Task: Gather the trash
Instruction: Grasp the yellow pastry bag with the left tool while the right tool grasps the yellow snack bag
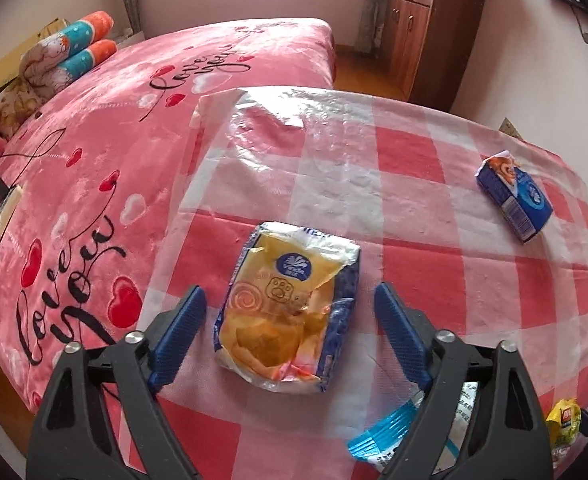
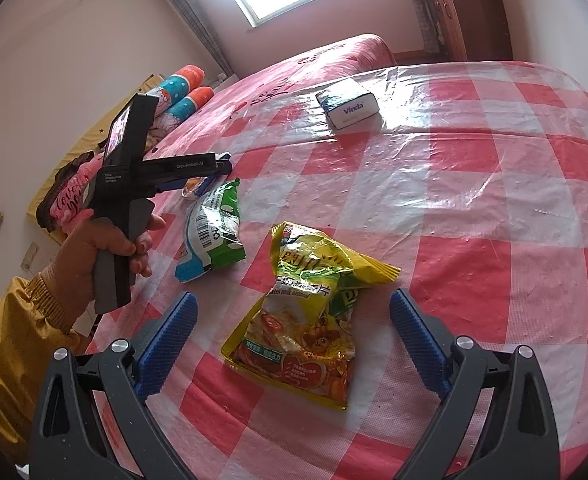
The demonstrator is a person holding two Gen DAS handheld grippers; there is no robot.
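Between left tongs: yellow wrapper

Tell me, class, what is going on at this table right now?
A person is clearing wrappers off a red checked table with a gripper in each hand. The left gripper is open astride a yellow tissue wrapper. The right gripper is open over a yellow oatmeal bag. A green and white wrapper and a tissue pack lie untouched.

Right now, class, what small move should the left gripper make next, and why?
Probably close the left gripper on the yellow wrapper. The wrapper lies flat on the checked tablecloth between the open fingers, not yet pinched, so squeezing should secure it for collection.
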